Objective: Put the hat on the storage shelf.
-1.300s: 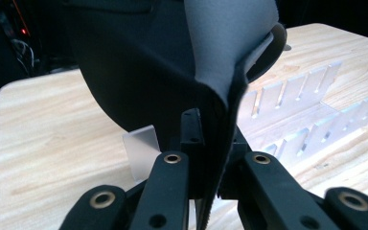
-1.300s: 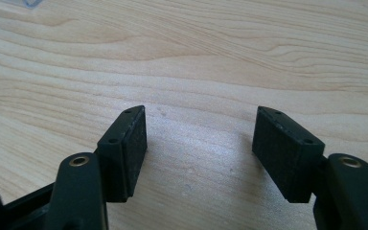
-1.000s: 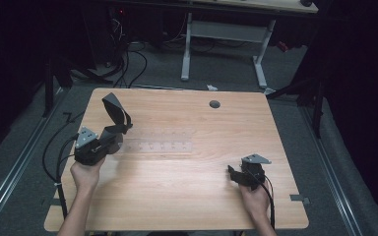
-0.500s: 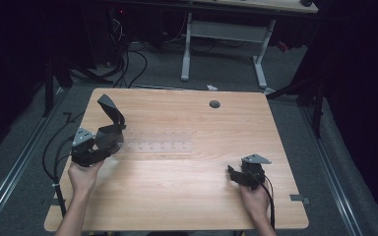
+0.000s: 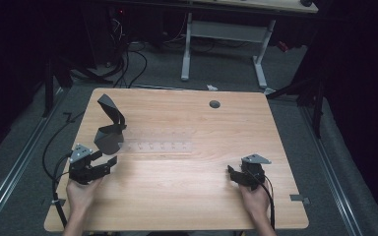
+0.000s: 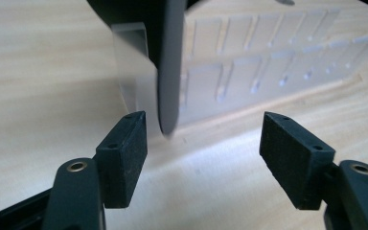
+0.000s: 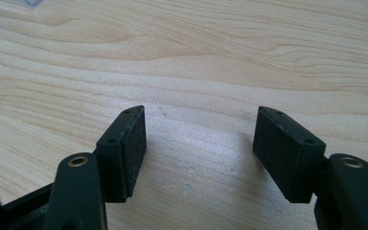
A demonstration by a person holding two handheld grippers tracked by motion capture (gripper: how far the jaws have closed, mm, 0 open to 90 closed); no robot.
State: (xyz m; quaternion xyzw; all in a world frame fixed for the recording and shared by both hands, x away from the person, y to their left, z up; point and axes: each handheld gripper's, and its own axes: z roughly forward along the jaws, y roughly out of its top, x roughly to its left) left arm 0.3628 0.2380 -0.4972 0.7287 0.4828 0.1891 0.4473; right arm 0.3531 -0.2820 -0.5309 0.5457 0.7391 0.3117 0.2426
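The left hand-held gripper point(image 5: 89, 164) sits near the left front of the tabletop point(image 5: 187, 196), gripped from below by the person's left hand point(image 5: 81, 194). Its jaws are spread wide and hold nothing. In the left gripper view, the left hand-held gripper point(image 6: 203, 139) points at a dark strap point(image 6: 167, 62) that hangs down just beyond the left pad, its tip close to the wood; whether it touches the pad I cannot tell. Behind the strap lies a clear plastic tray point(image 6: 268, 62) with rows of small rectangular compartments, flat on the tabletop point(image 6: 38, 96).

From above, the dark strap point(image 5: 110, 123) stands up in a folded, bent loop just beyond the left hand-held gripper, and the clear plastic tray point(image 5: 160, 146) stretches to the right from its base, across the middle of the tabletop.

The right hand-held gripper point(image 5: 243, 174) rests well apart from these, near the right front, held by the right hand point(image 5: 256, 201), a black cable point(image 5: 270, 206) trailing back along the wrist. In the right gripper view, the right hand-held gripper point(image 7: 201, 139) also has its jaws spread, with only bare wood grain of the tabletop point(image 7: 196, 57) between and beyond the pads.

Farther out, a round grommet hole point(image 5: 214, 104) sits near the far edge. Beyond the tabletop, a white-legged desk frame point(image 5: 224, 44) stands on grey floor point(image 5: 24, 162), with cables point(image 5: 128, 59) heaped at the left.
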